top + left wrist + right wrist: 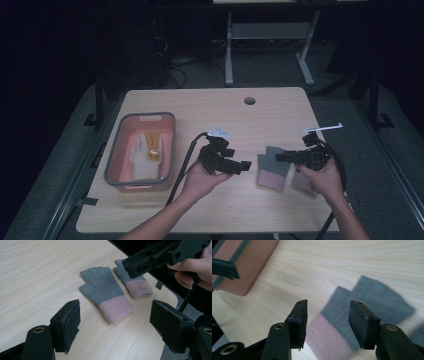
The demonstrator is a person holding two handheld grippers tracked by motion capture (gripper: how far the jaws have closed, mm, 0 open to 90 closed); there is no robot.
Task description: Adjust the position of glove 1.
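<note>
Evidently soft, light knit, the near glove (106,293) lies flat on the surface (225,210) right of the bin (116,155). Both grippers, left (246,165) and right (278,158), hover with fingers released, holding nothing; its pink cuff (116,308) looks best to pinch.

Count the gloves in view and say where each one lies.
3: one grey-and-pink glove on the table, its mate beside it under the right tool, and a white-and-yellow glove in the pink bin.

Dark room; light wooden table (150,102); grey carpet floor (270,70); white-legged desk frame (229,50) behind.
</note>
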